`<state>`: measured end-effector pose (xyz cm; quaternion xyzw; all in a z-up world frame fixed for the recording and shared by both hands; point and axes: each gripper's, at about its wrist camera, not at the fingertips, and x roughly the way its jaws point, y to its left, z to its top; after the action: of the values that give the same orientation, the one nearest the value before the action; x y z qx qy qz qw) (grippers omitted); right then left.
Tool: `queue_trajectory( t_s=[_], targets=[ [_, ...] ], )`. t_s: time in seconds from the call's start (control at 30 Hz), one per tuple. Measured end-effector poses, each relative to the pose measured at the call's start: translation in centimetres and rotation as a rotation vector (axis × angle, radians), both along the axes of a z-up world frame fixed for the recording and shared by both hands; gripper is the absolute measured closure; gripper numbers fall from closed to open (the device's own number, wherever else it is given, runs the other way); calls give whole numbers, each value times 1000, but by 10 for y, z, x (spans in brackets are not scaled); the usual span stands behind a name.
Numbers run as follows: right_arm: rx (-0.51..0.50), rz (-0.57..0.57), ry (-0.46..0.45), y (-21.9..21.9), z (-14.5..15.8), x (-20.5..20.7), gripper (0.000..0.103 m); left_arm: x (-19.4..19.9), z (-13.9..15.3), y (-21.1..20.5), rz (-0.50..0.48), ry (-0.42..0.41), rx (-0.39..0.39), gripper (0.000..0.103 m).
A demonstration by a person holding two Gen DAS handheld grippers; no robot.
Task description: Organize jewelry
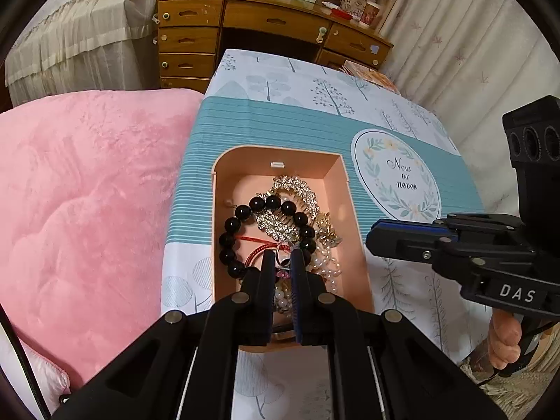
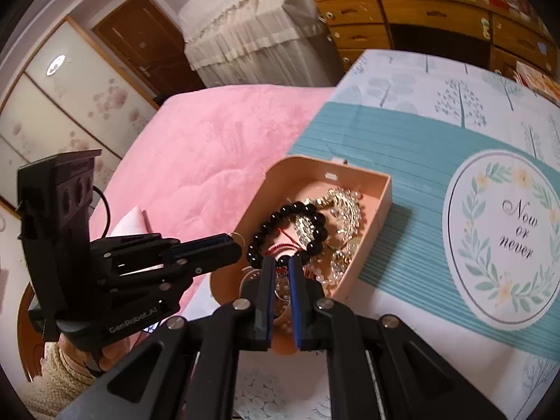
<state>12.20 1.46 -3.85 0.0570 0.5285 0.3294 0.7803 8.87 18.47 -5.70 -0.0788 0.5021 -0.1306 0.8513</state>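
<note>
A peach jewelry box (image 1: 227,175) (image 2: 383,203) sits open on the patterned tablecloth. It holds a black bead bracelet (image 1: 259,203) (image 2: 316,218), a rhinestone hair comb (image 1: 297,189) (image 2: 344,199), red cord (image 1: 259,241), pearls (image 1: 329,269) and gold pieces. My left gripper (image 1: 282,255) hovers over the box's near end, jaws almost shut around a small silver ring (image 1: 280,252); in the right wrist view it (image 2: 227,245) sits at the box's left rim. My right gripper (image 2: 281,262) is narrowly open above the near jewelry; in the left wrist view it (image 1: 376,234) is beside the box's right wall.
The tablecloth (image 1: 402,175) bears a round "Now or never" emblem (image 2: 507,238) right of the box. A pink quilt (image 1: 87,192) lies left of the table. A wooden desk with drawers (image 1: 245,24) and curtains stand behind.
</note>
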Motion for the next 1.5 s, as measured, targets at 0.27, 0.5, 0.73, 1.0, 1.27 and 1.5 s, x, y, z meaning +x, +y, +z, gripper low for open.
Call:
queue_trajectory(
  t_s=[0.27,0.5,0.73,1.0,1.27,1.5],
  targets=[
    [-31,-25,11,2,-6,-3,91,-5,-2,-4,-8,-26,18,77],
    [-64,-63,-57,-10,3,-13,85,-18,10,-16,-4,-102,72,37],
    [-106,-131,-128,-38,6,-32,85,-31,18,-37,-20,-139,93,13],
    [-151,-285,-132,-98,-9,-56,68,-46,20,-74,-3,-187,176,1],
    [-184,-426,-195,-148,5,-83,66,-43,18,-115,21,-145,195,1],
    [-186,-468,-325,-165,42,-106,48,-54,42,-144,38,-233,205,1]
  ],
)
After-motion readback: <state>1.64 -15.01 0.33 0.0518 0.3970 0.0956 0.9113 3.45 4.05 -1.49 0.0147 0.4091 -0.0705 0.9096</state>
